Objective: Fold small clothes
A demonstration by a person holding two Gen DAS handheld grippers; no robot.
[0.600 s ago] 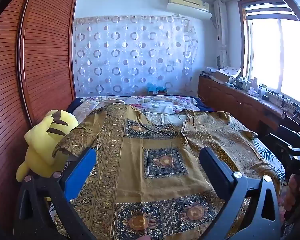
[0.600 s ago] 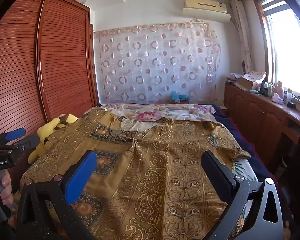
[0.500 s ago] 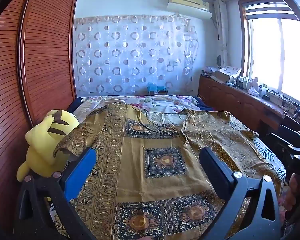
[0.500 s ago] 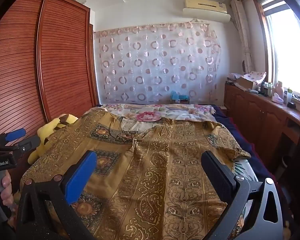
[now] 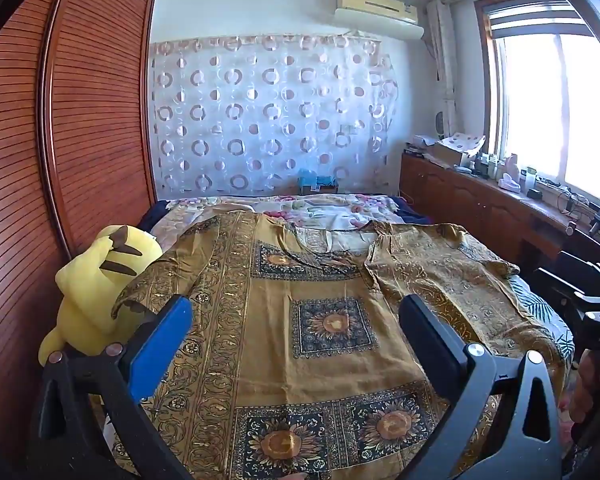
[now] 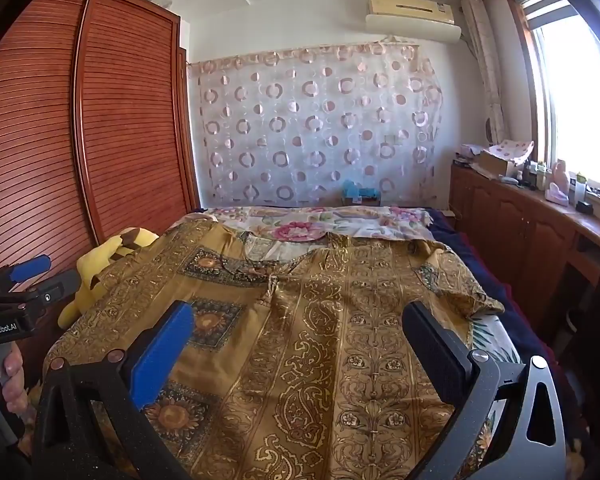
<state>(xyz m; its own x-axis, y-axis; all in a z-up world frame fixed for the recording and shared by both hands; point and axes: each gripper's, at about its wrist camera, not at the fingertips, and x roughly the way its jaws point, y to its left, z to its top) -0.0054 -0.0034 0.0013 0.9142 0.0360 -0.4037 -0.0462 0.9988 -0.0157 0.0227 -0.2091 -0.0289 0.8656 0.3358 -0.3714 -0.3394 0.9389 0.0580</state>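
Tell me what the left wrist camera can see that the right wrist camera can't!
Only the left wrist view shows the yellow plush toy nearly whole and the right gripper's handle with a hand on it. Only the right wrist view shows the left gripper from outside and the big pink flower on the bedsheet. Both show the golden patterned shirt spread flat on the bed, the circle curtain, the wooden wardrobe, and open jaws holding nothing.

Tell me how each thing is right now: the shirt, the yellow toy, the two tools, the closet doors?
Gold patterned shirt: spread flat on the bed, not folded yet.
Yellow plush toy: lying at the bed's left edge, partly under a sleeve.
Left tool: open, holding nothing.
Right tool: open, holding nothing.
Wardrobe doors: shut.
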